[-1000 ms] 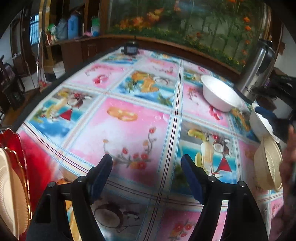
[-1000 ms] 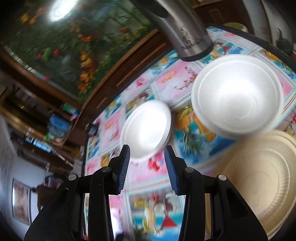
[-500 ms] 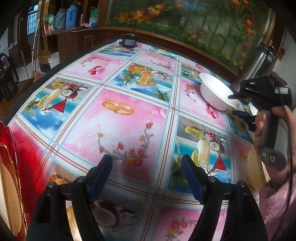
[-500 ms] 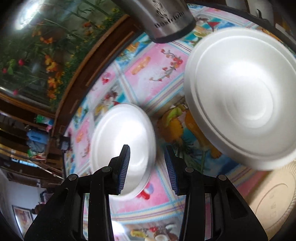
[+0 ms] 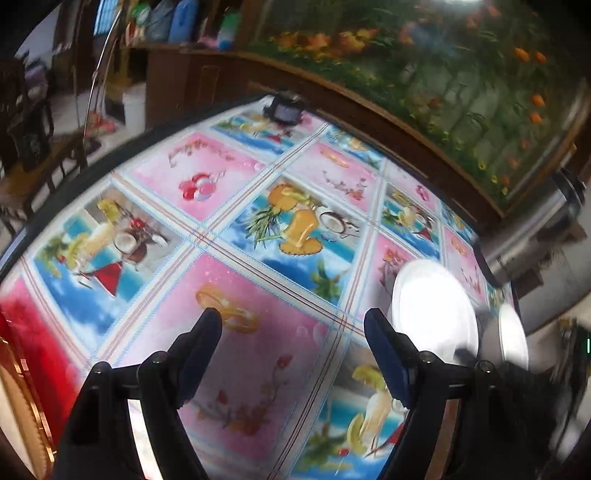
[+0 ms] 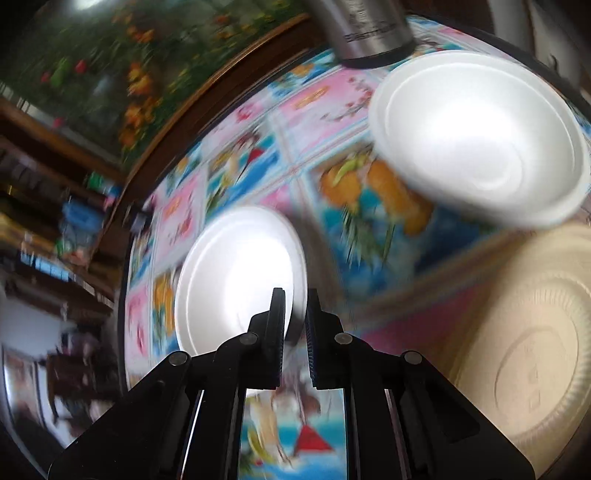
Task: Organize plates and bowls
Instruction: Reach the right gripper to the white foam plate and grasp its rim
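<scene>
White foam bowl (image 6: 240, 280) sits on the patterned tablecloth (image 6: 373, 221), toward the left of the right wrist view; its near-right rim runs between the two blue-padded fingers of the right gripper (image 6: 295, 325). Jaws there drawn close together with the rim in the narrow gap; blur prevents telling whether the pads truly press the foam. Second white foam bowl (image 6: 480, 136) farther off to the right, upright, near a steel thermos flask (image 6: 369, 33) standing just behind it. Cream embossed plate (image 6: 532, 362) at near right, its far edge close under the second bowl; whether they touch cannot be told. In the left wrist view the first bowl (image 5: 434, 310) appears right of centre, just beyond the right finger of the left gripper (image 5: 291, 347), whose jaws stand wide apart over bare cloth, holding nothing. A second white shape at the far right edge there is too blurred to name. Thermos (image 5: 532, 236) at right edge of table. Small dark object (image 5: 286, 109) at the table's far edge, unidentifiable. Red-and-gold item (image 5: 22, 369) at the near left margin. Floral mural (image 5: 424, 66) on the wall behind; bottles (image 5: 181, 18) on a far-left shelf. Heavy motion blur in both views.
</scene>
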`<state>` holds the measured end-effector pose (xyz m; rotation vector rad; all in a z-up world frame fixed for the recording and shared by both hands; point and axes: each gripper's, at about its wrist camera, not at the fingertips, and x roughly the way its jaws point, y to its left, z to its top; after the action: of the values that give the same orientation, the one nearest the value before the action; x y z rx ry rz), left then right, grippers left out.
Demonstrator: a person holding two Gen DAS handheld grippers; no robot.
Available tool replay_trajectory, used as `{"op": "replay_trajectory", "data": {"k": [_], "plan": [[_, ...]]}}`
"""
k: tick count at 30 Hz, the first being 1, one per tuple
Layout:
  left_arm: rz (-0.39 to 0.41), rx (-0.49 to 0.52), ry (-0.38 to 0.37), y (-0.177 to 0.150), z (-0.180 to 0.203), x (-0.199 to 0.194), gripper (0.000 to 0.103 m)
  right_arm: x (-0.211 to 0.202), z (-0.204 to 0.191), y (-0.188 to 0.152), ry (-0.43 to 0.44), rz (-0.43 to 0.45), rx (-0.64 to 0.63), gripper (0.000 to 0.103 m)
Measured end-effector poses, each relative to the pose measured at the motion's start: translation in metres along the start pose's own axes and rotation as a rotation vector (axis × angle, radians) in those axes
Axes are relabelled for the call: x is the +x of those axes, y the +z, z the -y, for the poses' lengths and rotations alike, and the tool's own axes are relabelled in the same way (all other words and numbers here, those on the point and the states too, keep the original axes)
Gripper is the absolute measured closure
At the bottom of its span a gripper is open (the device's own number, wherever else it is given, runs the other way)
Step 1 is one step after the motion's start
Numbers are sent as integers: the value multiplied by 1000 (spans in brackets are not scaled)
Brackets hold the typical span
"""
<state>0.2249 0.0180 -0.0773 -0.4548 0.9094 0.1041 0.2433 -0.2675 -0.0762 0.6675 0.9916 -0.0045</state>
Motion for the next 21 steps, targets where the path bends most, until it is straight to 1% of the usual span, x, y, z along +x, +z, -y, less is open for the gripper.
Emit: {"op": "replay_trajectory", "data": {"k": [2,4,7,8,10,13,16,18,21], "plan": [[-49,-37,1,2,-5,14,23,3,-3,-12,34,-69,-35,93],[-89,-53,-24,3,-8,22,23,6,-5,-20,47,-117,-60,93],[-107,-63,-34,2,-13,28,23,5,-5,-26,71,-143,-80,93],[-114,-70,-51,2,-15,29,23,3,-6,-26,85,-150,-82,93],[-122,-74,-99,0,-16,27,23,-2,-6,-25,83,-138,-88,92],[-110,-77,-155,1,-17,20,23,-7,-9,-26,53,-108,-110,92],[-102,-96,-197,3,-19,18,23,-7,-10,-26,63,-108,-104,92],[-92,-111,-209,4,-22,17,23,-9,-11,-26,67,-99,-103,92],[-81,-126,-221,5,-25,17,23,-10,-15,-28,48,-82,-127,92]]}}
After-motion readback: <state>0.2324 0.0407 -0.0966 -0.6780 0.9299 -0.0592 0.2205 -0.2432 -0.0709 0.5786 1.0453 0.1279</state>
